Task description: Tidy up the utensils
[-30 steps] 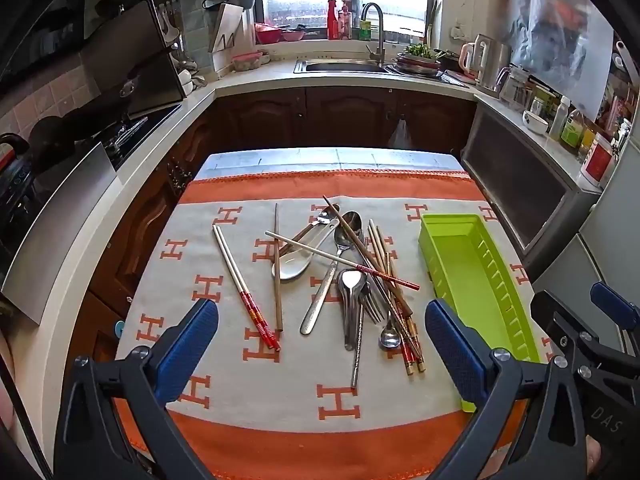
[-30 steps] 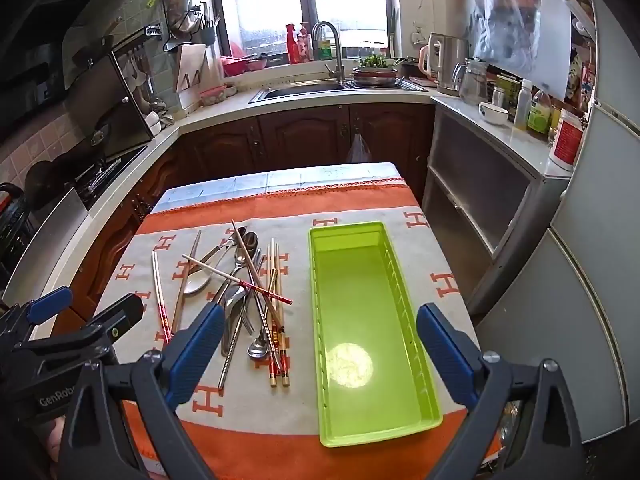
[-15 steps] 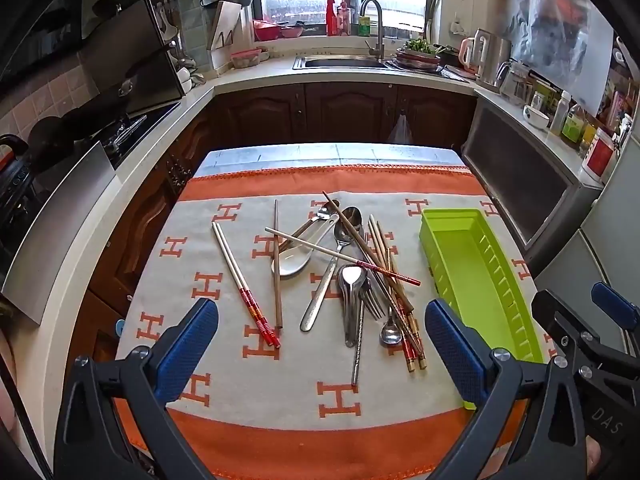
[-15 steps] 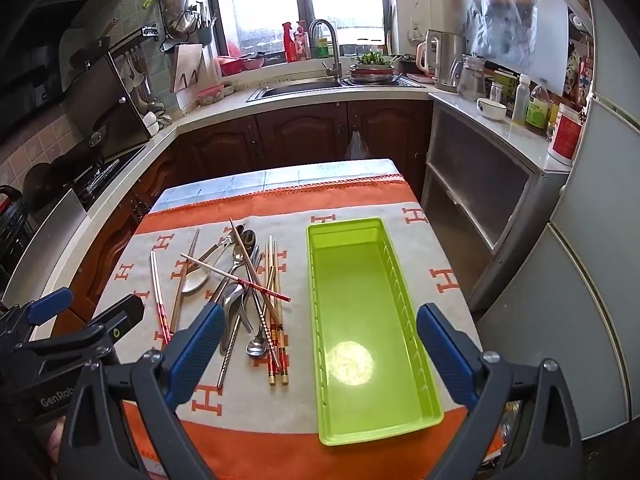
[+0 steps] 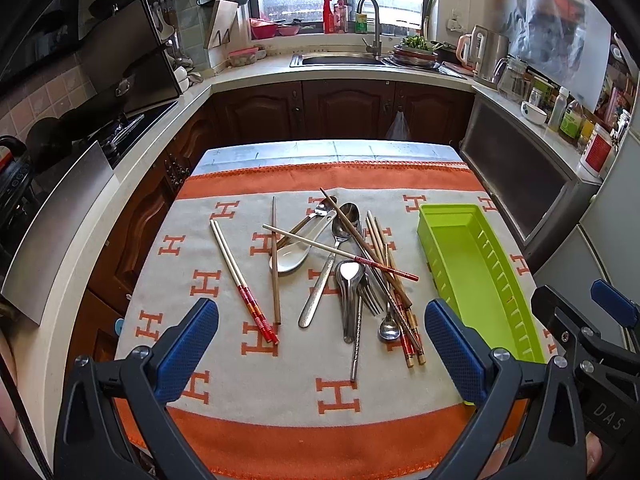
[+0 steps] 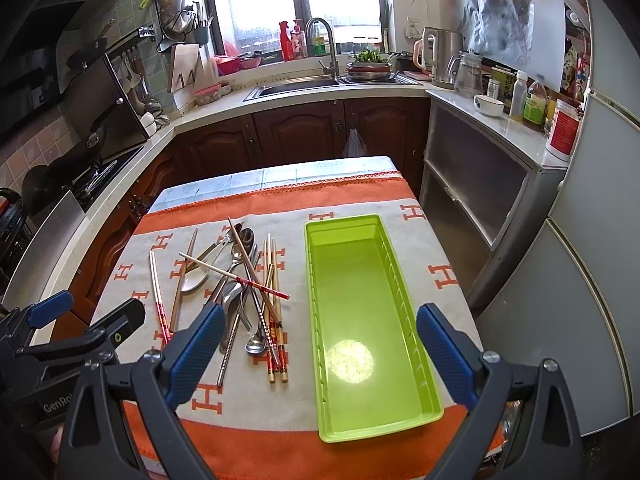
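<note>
A loose pile of utensils (image 5: 352, 272) lies mid-table: metal spoons, a fork, a white ceramic spoon (image 5: 290, 258) and several chopsticks. A red-tipped chopstick pair (image 5: 242, 280) lies apart to the left. An empty lime-green tray (image 5: 480, 276) stands to the right of the pile; it also shows in the right wrist view (image 6: 368, 312). My left gripper (image 5: 320, 350) is open and empty, hovering near the front of the pile. My right gripper (image 6: 320, 358) is open and empty above the tray's near end. The pile shows in the right wrist view (image 6: 244, 284) too.
The table wears an orange and grey cloth (image 5: 280, 392) with H marks. Kitchen counters, a stove (image 5: 80, 136) at left and a sink (image 5: 340, 60) at the back surround it. A fridge (image 6: 592, 280) stands close on the right.
Both views have shifted slightly; the table and utensils sit a little higher in frame. Nothing on the table has moved and both grippers stay open.
</note>
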Action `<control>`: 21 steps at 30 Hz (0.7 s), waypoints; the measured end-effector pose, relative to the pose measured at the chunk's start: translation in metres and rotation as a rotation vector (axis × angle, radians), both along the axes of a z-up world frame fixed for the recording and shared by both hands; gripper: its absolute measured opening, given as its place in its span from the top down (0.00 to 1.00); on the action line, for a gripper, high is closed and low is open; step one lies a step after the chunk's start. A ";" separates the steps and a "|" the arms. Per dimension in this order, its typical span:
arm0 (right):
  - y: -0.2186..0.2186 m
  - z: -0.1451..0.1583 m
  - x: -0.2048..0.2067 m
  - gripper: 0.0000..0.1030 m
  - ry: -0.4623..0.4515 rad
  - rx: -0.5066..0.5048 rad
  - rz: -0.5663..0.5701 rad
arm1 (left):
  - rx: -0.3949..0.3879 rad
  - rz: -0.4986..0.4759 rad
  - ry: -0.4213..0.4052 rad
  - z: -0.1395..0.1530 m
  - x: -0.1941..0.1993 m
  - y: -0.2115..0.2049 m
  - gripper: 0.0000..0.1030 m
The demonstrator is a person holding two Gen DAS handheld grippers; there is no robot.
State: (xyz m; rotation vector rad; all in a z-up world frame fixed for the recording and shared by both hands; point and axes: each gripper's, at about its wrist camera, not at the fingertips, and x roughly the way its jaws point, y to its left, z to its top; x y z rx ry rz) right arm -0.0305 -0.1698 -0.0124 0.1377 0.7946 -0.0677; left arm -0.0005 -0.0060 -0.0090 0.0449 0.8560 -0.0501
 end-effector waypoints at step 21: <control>0.000 0.000 -0.001 0.06 -0.001 0.002 0.000 | -0.001 -0.001 0.004 0.002 -0.004 0.003 0.01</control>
